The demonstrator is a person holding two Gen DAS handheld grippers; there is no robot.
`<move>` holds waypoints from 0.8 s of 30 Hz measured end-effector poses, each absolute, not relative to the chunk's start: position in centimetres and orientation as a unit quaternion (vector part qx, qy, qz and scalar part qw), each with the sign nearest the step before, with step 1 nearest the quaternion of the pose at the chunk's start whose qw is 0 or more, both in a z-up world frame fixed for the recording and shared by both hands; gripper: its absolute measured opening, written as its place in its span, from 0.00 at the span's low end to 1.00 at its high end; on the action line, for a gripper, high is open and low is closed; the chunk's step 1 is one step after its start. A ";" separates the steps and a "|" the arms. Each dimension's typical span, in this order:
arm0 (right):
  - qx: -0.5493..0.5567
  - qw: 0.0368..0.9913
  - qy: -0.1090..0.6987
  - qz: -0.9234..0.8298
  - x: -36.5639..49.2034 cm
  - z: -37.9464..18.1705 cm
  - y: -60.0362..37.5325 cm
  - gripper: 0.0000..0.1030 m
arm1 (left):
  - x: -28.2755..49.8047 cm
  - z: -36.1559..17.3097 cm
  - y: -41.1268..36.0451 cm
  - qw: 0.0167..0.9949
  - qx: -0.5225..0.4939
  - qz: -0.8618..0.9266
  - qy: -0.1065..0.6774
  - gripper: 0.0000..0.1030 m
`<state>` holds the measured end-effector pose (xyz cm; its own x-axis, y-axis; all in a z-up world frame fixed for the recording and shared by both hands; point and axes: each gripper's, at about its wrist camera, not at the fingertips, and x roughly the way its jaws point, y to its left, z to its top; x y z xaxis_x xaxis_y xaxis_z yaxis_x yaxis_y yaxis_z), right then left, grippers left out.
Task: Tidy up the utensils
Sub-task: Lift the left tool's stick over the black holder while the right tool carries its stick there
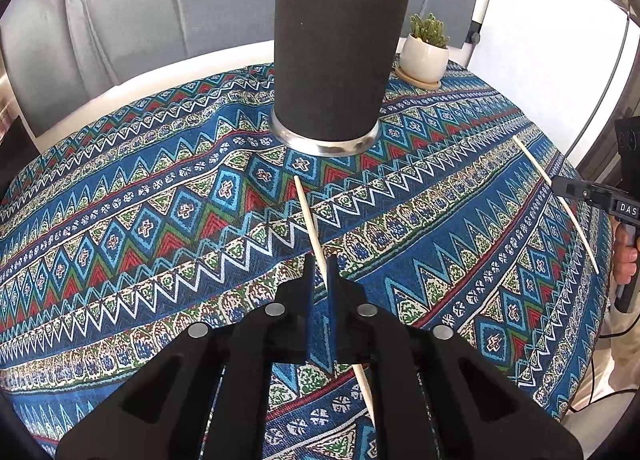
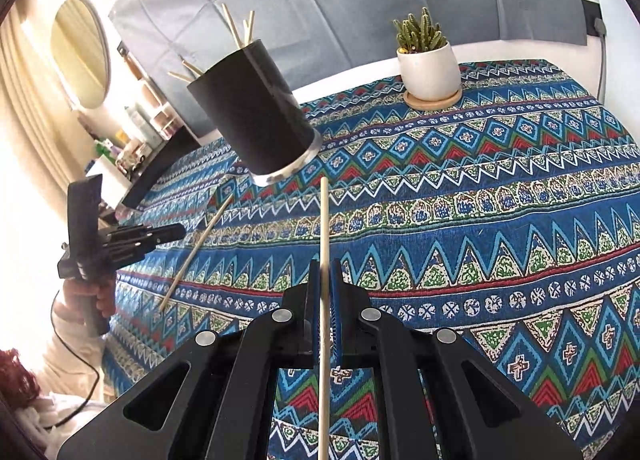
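Right fingers (image 2: pixel 325 292) are clamped on a chopstick (image 2: pixel 324 244). Left fingers (image 1: pixel 320 280) straddle another chopstick (image 1: pixel 310 220) – can't tell if they're pinching it – mid-bench, just in front of the black holder (image 1: pixel 340 48). Lift each one steep, then drop it tip-first into the holder.

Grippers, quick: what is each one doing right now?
Left gripper: slightly open around a loose chopstick.
Right gripper: shut on a second chopstick.
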<state>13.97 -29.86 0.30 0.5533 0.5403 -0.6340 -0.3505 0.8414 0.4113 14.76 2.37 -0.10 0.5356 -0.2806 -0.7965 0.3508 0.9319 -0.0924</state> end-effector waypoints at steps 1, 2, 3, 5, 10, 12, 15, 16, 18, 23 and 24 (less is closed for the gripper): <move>0.117 0.872 0.399 0.257 14.0 0.3 -29.7 0.05 | 14.9 -0.2 2.1 0.875 0.036 -0.179 0.449 0.28; 0.116 0.872 0.399 0.259 14.0 0.3 -29.6 0.05 | 14.9 -0.3 1.9 0.874 0.038 -0.177 0.451 0.39; 0.115 0.871 0.399 0.262 14.0 0.2 -29.4 0.05 | 14.9 -0.5 1.5 0.873 0.045 -0.175 0.453 0.40; 0.112 0.870 0.399 0.267 14.0 0.1 -29.2 0.05 | 15.1 -1.1 1.1 0.868 0.054 -0.171 0.462 0.40; 0.109 0.868 0.397 0.279 13.8 0.3 -28.7 0.05 | 15.9 -1.7 1.4 0.865 0.070 -0.146 0.475 0.24; 0.108 0.867 0.396 0.282 13.8 0.3 -28.8 0.05 | 16.1 -1.6 1.5 0.865 0.073 -0.147 0.473 0.13; 0.106 0.869 0.392 0.283 13.6 0.4 -28.8 0.05 | 16.7 -1.4 2.7 0.864 0.069 -0.133 0.480 0.07; 0.104 0.869 0.391 0.283 13.5 0.5 -28.8 0.05 | 16.8 -1.4 3.3 0.865 0.066 -0.126 0.481 0.06; 0.101 0.872 0.388 0.281 13.4 0.5 -29.0 0.05 | 16.9 -1.5 4.4 0.864 0.055 -0.122 0.485 0.05; 0.110 0.873 0.384 0.280 13.2 0.6 -29.6 0.05 | 16.8 -1.3 6.6 0.861 0.029 -0.123 0.493 0.05; 0.111 0.874 0.382 0.278 13.2 0.7 -29.7 0.05 | 16.4 -1.2 6.9 0.864 0.044 -0.118 0.488 0.05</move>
<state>13.15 -29.69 0.69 0.5529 0.5712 -0.6066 -0.4014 0.8206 0.4069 16.42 6.86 -1.20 0.4955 -0.1603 -0.8537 0.2461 0.9685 -0.0391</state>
